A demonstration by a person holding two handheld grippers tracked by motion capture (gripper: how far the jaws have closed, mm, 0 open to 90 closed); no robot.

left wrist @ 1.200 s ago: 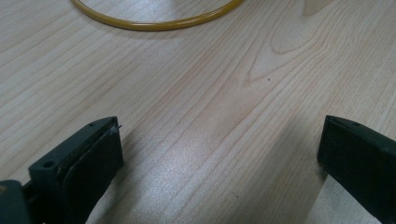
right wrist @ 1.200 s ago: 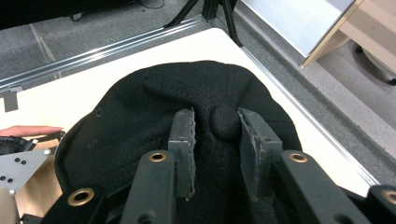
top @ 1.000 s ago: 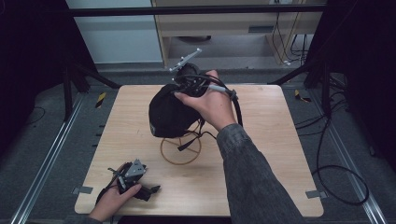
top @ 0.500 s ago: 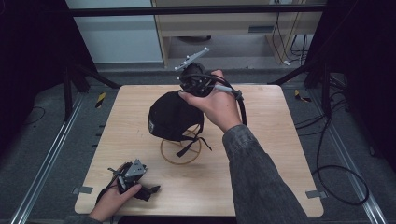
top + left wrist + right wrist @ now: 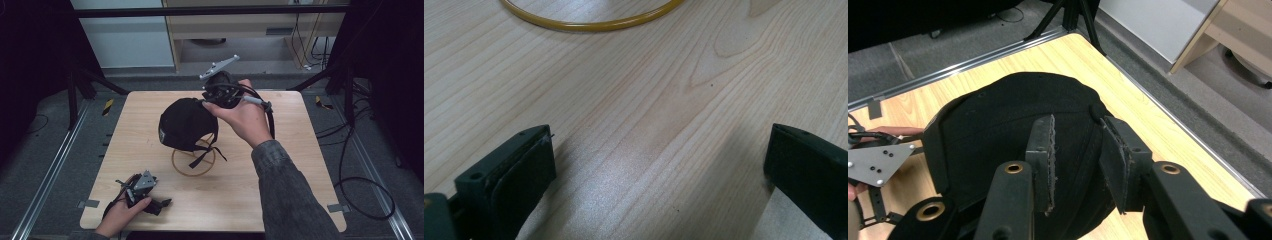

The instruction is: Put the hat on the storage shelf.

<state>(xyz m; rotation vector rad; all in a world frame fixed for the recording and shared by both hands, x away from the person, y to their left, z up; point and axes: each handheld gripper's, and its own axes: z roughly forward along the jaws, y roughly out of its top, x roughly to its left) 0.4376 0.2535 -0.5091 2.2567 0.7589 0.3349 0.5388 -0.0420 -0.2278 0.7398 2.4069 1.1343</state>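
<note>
Grey flooring, dark frame legs and a pale cabinet are seen behind the light wooden bench [image 5: 300, 165], which is lit from above. A black cap [image 5: 186, 124] is held up over the middle of the bench by the right gripper [image 5: 212, 102], which is grasped in the person's right hand [image 5: 245, 117] at the far side. In the right gripper view the cap [image 5: 1013, 120] is seen between the two black jaws, which are drawn close together; the fabric appears to be pinched between the ridged pads [image 5: 1048, 155], although the exact line of contact is hidden by the dark cloth. A black strap [image 5: 202, 156] is seen hanging from the cap's underside. Directly beneath it a yellow ring [image 5: 193, 161] is laid flat on the wood, and the strap's end is seen across the ring's outline from above. The left gripper [image 5: 141, 191] is rested on the near left corner of the bench, held by the left hand [image 5: 120, 217]. Its jaws are spread wide apart with nothing between them, and in the left gripper view bare wood is seen between them, with the ring [image 5: 589, 22] lying farther off ahead.
</note>
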